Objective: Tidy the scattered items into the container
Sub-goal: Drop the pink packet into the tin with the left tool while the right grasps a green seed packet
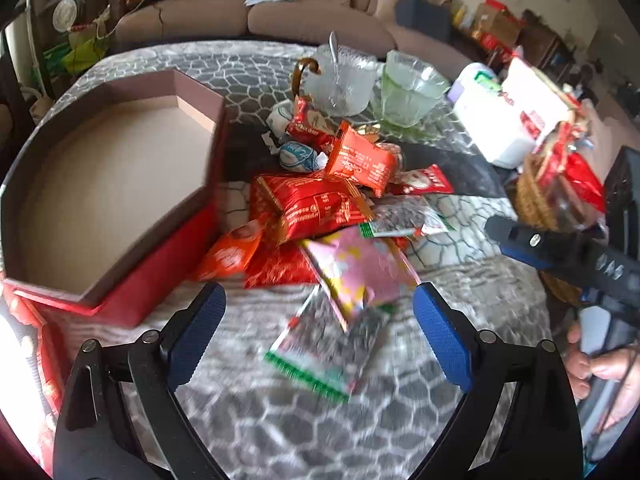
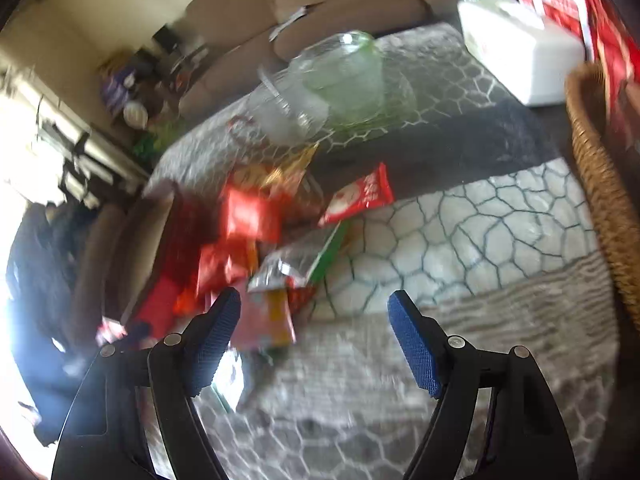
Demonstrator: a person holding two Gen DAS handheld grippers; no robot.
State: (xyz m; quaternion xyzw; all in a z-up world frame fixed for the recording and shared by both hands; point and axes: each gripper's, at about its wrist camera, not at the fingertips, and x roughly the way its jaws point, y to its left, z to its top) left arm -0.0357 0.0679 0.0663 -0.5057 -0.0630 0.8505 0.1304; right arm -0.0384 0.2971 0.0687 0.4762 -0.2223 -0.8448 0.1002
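Snack packets lie heaped on the patterned surface beside an empty red heart-shaped box; left tongs spread, holding nothing. Right wrist view: right tongs spread empty before the blurred packets.

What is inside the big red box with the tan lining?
Nothing shows inside the red box: only bare tan floor. The strip behind its near wall is hidden. The snack packets lie outside on the table.
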